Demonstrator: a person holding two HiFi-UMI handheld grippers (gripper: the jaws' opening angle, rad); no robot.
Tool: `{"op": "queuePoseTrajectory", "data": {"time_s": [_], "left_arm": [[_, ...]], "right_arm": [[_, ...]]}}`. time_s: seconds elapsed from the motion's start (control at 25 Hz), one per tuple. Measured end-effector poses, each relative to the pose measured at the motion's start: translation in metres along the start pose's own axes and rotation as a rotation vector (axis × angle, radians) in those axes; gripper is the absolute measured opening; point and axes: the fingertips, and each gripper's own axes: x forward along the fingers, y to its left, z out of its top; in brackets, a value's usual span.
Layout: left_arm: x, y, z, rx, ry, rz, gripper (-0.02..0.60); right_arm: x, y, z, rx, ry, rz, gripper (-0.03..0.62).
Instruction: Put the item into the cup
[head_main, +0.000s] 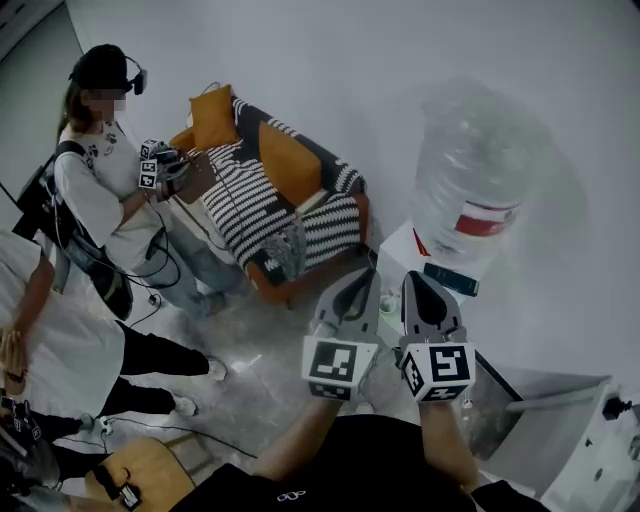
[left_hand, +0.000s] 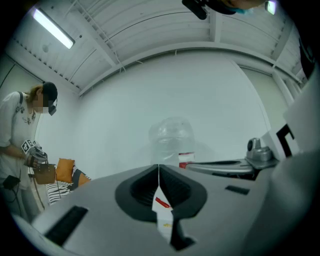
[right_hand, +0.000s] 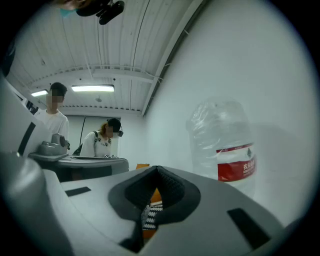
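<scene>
Grey, glossy floor (head_main: 270, 400). Directly on it: a low sofa (head_main: 285, 160) with orange cushions and a striped throw, close to the wall. Just beside that, a white stand (head_main: 400, 250), possibly a dispenser, topped by a large clear water bottle (head_main: 470, 170). Loose black cables (head_main: 200, 434). A round wooden stool (head_main: 155, 460) at near left.
</scene>
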Motion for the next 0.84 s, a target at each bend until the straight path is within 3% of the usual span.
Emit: {"op": "queuePoseTrajectory", "data": {"time_s": [0.68,0.84], "left_arm": [[0.001,0.006,-0.005,-0.018,0.026,0.040,0.015],[0.005,0.006,-0.005,-0.018,0.000,0.051,0.014]], "right_arm": [[0.012,0.002,-0.008,-0.009,0.008,0.047,0.011],[0.013,-0.002,-0.001,-0.021,-0.009,0.047,0.011]]}}
